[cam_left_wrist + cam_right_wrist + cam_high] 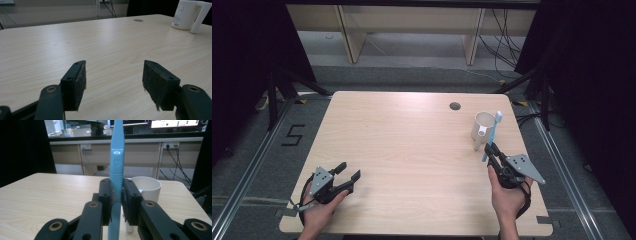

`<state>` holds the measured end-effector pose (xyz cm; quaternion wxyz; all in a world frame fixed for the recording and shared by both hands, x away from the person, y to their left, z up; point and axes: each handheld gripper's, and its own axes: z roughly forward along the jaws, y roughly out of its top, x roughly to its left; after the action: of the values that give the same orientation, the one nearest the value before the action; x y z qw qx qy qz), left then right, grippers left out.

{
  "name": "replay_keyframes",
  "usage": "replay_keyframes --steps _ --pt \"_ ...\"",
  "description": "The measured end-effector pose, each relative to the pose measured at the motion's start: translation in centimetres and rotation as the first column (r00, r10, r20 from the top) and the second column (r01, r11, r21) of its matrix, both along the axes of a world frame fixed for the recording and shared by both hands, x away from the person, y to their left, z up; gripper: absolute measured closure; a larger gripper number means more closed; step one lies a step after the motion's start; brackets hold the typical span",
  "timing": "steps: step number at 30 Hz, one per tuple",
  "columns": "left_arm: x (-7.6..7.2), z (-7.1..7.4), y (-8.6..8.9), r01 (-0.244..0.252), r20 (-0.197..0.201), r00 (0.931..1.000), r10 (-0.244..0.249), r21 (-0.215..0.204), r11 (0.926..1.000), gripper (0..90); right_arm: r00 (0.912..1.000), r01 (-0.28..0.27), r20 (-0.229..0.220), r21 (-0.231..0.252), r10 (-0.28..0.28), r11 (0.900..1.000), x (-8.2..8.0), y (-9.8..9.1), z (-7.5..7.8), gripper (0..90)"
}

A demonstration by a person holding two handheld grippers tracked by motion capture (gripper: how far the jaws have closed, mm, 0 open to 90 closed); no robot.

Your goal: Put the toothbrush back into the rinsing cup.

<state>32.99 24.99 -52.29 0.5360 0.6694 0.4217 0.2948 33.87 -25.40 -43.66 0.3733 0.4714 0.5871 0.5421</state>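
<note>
A light blue toothbrush (494,133) stands nearly upright in my right gripper (490,148), whose jaws are shut on its handle near the table's right edge. In the right gripper view the toothbrush (117,162) rises between the two pads, brush end up and out of frame. Just behind it stands a white cup (482,127) with a handle; the cup (147,187) looks empty. My left gripper (349,171) rests at the table's front left, open, with nothing between its pads (80,82). The cup (186,15) appears far off in the left gripper view.
The light wooden table (402,150) has a round cable hole (455,106) near its far edge. Black curtains and stand legs flank the table. Wooden furniture legs and cables lie on the floor beyond.
</note>
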Motion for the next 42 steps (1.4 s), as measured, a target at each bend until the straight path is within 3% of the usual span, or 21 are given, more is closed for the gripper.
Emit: replay_keyframes --steps 5,11,14,19,22,23,26,34,42 --pt "0.0 0.0 0.0 0.0 0.001 1.0 0.0 0.001 1.0 35.2 1.0 0.006 -0.007 0.008 -0.006 1.0 0.2 0.2 0.3 79.2" --pt "0.0 0.0 0.0 0.001 -0.001 1.0 -0.001 0.001 1.0 35.2 0.9999 0.007 0.015 -0.012 -0.007 0.9999 0.6 0.2 0.4 79.2" --pt "0.1 -0.1 -0.1 0.005 0.011 0.9999 -0.005 -0.006 1.0 35.3 0.9999 0.017 -0.001 -0.02 -0.017 0.9997 0.8 0.1 0.5 79.2" --pt "0.1 -0.1 -0.2 -0.001 0.011 0.9999 0.001 -0.005 1.0 35.3 0.9996 0.019 0.019 -0.015 -0.019 0.9997 1.4 0.1 0.5 79.2" --pt "0.1 0.0 -0.1 0.005 0.005 1.0 -0.005 -0.002 1.0 35.3 0.9996 0.028 0.009 -0.002 -0.028 0.9996 1.5 0.0 0.7 79.2" --pt "0.1 -0.1 -0.1 0.004 0.007 1.0 -0.004 -0.003 1.0 35.3 0.9993 0.03 0.023 -0.019 -0.029 0.9994 1.6 -0.1 0.8 79.2" --pt "0.1 -0.1 -0.1 0.005 0.01 0.9999 -0.005 -0.007 1.0 35.3 0.9991 0.027 0.032 0.001 -0.027 0.9996 2.0 -0.2 0.9 79.2" --pt "0.1 -0.1 -0.1 0.0 0.011 0.9999 0.0 -0.005 1.0 35.3 0.999 0.035 0.026 -0.001 -0.035 0.9994 2.7 -0.1 0.9 79.2" --pt "0.0 0.0 -0.1 0.004 0.007 1.0 -0.004 0.0 1.0 35.3 0.9982 0.052 0.03 -0.02 -0.051 0.9985 3.4 0.0 1.3 79.2"
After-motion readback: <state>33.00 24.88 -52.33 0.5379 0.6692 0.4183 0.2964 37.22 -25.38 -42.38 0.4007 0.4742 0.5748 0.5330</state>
